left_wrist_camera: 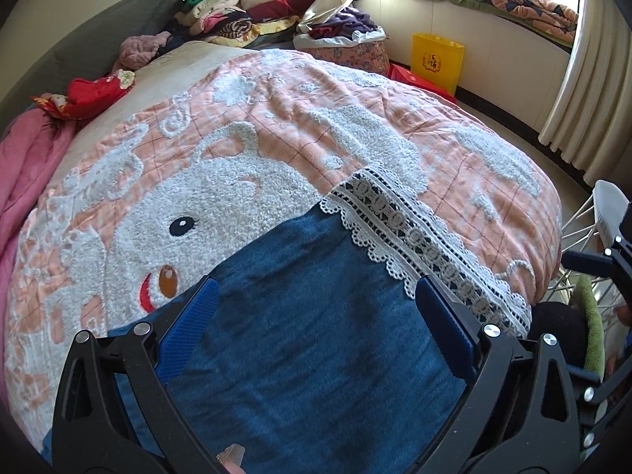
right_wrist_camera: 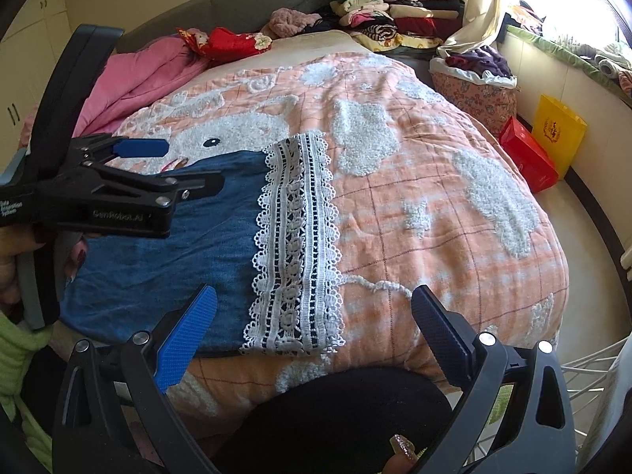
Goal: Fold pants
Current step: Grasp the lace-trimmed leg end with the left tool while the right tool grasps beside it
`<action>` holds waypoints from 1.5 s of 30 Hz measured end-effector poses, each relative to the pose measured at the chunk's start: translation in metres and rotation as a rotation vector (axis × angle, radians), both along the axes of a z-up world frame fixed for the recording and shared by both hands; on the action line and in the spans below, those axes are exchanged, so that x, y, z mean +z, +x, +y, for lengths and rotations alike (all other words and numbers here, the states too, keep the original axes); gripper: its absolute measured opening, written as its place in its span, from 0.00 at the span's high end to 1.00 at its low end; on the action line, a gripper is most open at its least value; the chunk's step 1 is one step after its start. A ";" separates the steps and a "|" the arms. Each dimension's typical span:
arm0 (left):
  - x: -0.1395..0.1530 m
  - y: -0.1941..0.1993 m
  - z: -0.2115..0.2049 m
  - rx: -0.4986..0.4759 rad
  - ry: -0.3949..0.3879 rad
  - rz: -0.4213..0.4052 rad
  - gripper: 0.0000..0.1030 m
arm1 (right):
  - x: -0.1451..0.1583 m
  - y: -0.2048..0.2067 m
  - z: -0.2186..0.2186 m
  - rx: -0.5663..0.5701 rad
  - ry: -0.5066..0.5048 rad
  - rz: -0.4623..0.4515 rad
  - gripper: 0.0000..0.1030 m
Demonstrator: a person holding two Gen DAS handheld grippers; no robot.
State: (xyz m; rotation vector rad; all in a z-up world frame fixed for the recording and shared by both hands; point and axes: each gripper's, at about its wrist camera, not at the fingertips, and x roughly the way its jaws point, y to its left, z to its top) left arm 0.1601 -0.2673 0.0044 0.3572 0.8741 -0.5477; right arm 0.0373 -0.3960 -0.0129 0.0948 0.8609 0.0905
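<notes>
A: Pants (right_wrist_camera: 166, 245)? Folded, flat on the bed (right_wrist_camera: 434, 213), lace hem (right_wrist_camera: 296, 237) toward the middle. Near edge cut off by the left gripper (left_wrist_camera: 318, 300) in its own view.

B: Fingers?

A: Both spread, holding nothing. Right gripper (right_wrist_camera: 314, 308) hangs over the hem. Clothes pile (right_wrist_camera: 395, 12) behind, yellow bag (right_wrist_camera: 559, 134) on the floor.

Peach bedspread (right_wrist_camera: 414, 205), folded clothes stack (right_wrist_camera: 395, 15), yellow bag (right_wrist_camera: 559, 134), red box (right_wrist_camera: 527, 154).
</notes>
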 end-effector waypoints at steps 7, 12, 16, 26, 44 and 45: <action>-0.007 0.025 -0.005 -0.006 0.000 0.044 0.09 | -0.008 0.006 0.004 0.008 0.019 0.020 0.04; -0.013 0.047 -0.012 -0.030 0.013 0.077 0.09 | -0.015 0.009 0.004 0.010 0.067 0.039 0.04; -0.020 0.063 -0.017 -0.052 0.000 0.127 0.09 | -0.020 0.013 0.005 0.020 0.122 0.053 0.05; -0.051 0.085 -0.030 -0.108 -0.027 0.241 0.09 | -0.039 0.026 -0.006 -0.015 0.234 0.104 0.05; -0.054 0.082 -0.041 -0.185 -0.084 0.265 0.39 | -0.052 0.050 -0.014 -0.002 0.402 0.089 0.39; -0.054 0.082 -0.042 -0.183 -0.079 0.261 0.39 | -0.053 0.053 -0.015 -0.001 0.410 0.093 0.42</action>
